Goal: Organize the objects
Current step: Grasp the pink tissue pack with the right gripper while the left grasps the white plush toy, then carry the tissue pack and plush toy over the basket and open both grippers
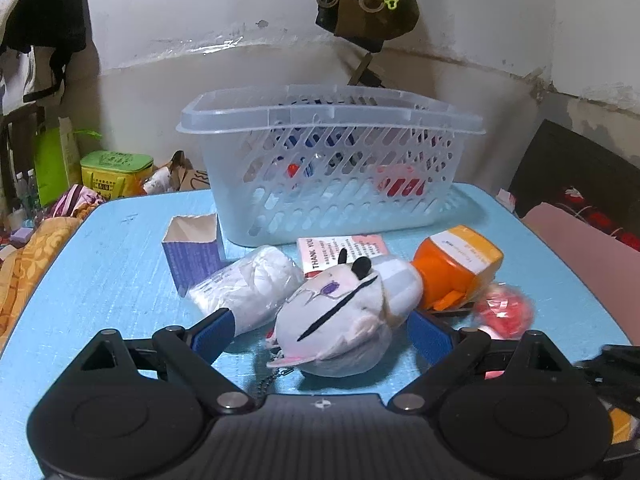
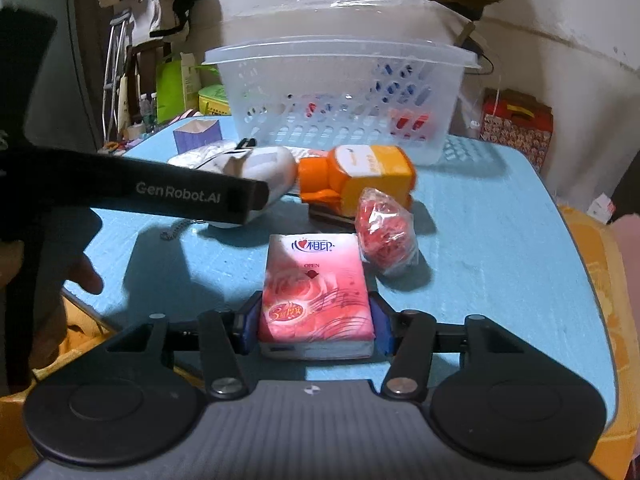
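My left gripper (image 1: 320,330) is open, its blue pads either side of a white plush toy (image 1: 340,320) lying on the blue table (image 1: 100,260). My right gripper (image 2: 314,326) is shut on a pink tissue pack (image 2: 316,300) low over the table's near edge. A translucent basket (image 1: 332,160) with several items inside stands at the back; it also shows in the right wrist view (image 2: 340,92). An orange box (image 1: 456,264), a red bag (image 1: 506,310), a white wrapped roll (image 1: 252,284), a purple carton (image 1: 192,252) and a pink card (image 1: 340,250) lie before the basket.
The left gripper's black body (image 2: 140,192) crosses the right wrist view at left, above the table. Bedding and bags crowd the floor to the left (image 1: 48,232). A dark bag hangs on the wall (image 1: 368,4). A patterned gift bag (image 2: 516,128) stands behind the table's right corner.
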